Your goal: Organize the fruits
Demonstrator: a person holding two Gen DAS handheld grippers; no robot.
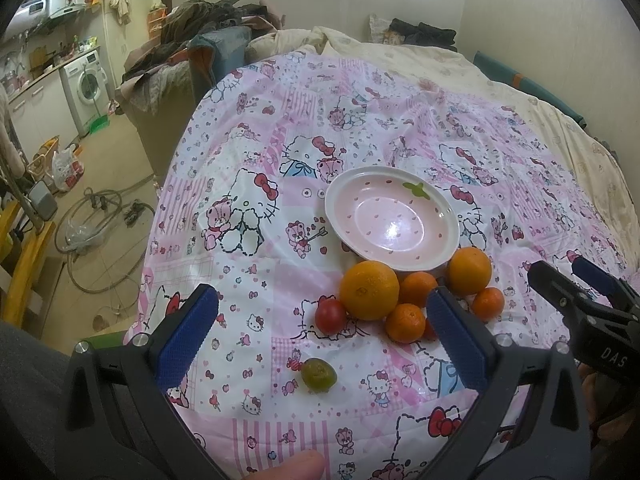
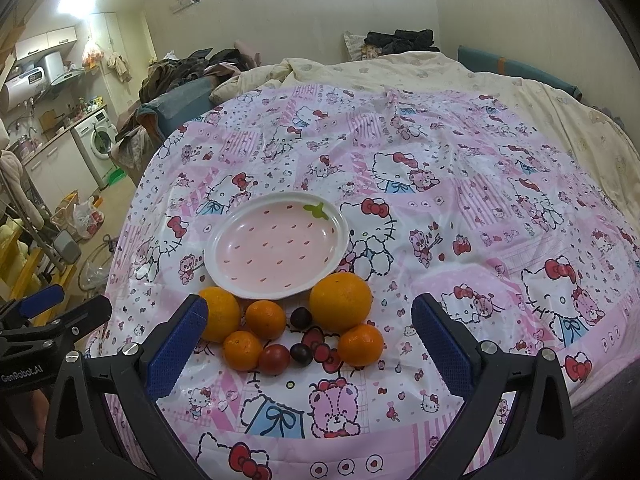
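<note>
while hovering over the near edge of the printed cover (image 1: 260,140), holding the left gripper (image 1: 320,300) with its jaws spread wide and clamping nothing. seeing, in the left wrist view, the pink plate (image 1: 332,208) lying empty toward the middle of the cover. finding the fruit heaped just beside the plate's near rim: a large orange (image 1: 369,290) touching that rim, a second orange (image 1: 469,270), three tangerines (image 1: 405,322), a tomato (image 1: 330,316). noticing a small green fruit (image 1: 318,374) lying apart, nearest the near edge. catching the right gripper (image 1: 560,276) at the right border, likewise gaping.

turning to the right wrist view, seeing the right gripper (image 2: 310,308) with its jaws apart around the pile, gripping nothing. spotting two small dark fruits (image 2: 301,317) tucked between the tangerines, and the left gripper (image 2: 76,300) waiting at the left border. not finding the green fruit here.

judging the step as choosing a first fruit for the plate. probably starting best with an outer piece, such as the large orange (image 2: 340,300), rather than digging into the cluster. centring the pads across the widest part, closing gently to avoid bruising. expecting round fruit to roll on the soft, wrinkled cover, so approaching from above. lowering fully into the plate's hollow before letting go.
</note>
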